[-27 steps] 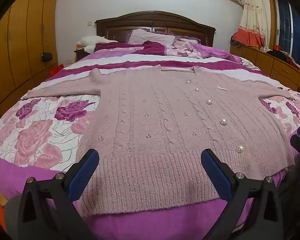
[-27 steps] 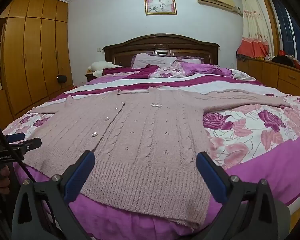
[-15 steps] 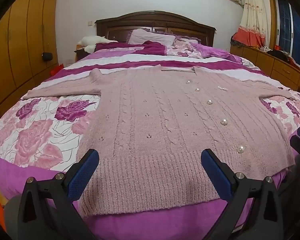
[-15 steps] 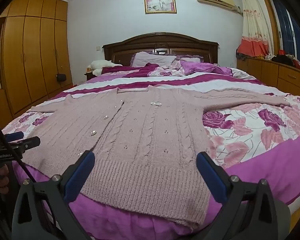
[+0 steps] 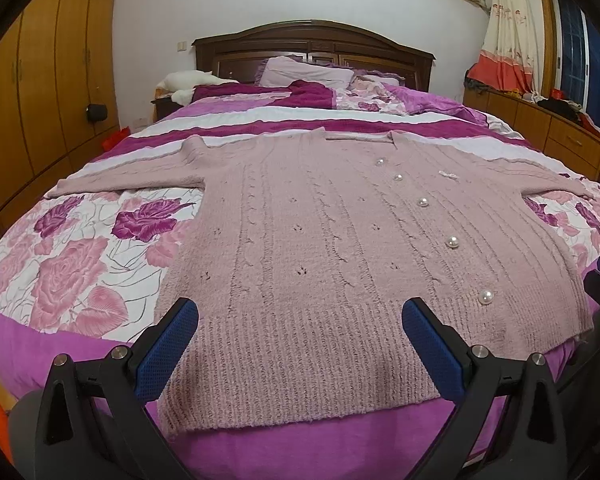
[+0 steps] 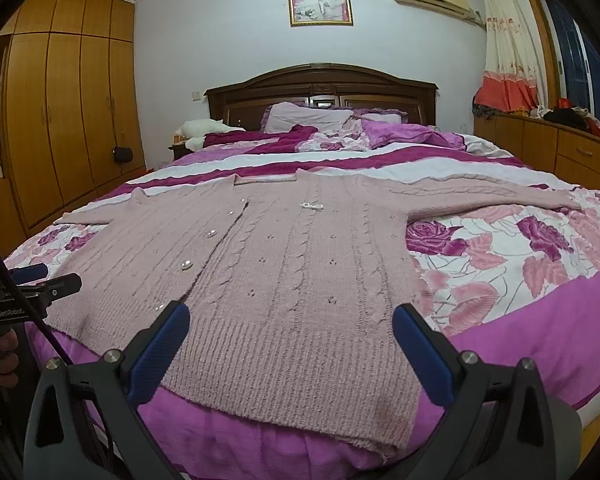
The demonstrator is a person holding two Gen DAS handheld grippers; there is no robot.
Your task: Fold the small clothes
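Left gripper (image 5: 300, 344) and right gripper (image 6: 290, 342) both spread wide, empty, above cardigan (image 5: 320, 240); hem possibly untouched, far sleeve tip cut off.

A big bed (image 5: 80, 352) with a dark wooden headboard (image 5: 312, 40) carries everything. A cover with pink and purple roses (image 5: 80, 260) is spread over it. A pink knitted sweater (image 5: 320, 264) lies flat on the cover, front up, with both sleeves stretched out to the sides. Its bottom edge is near the foot of the bed. Pillows (image 6: 306, 116) and a bunched purple blanket (image 6: 408, 136) lie by the headboard.
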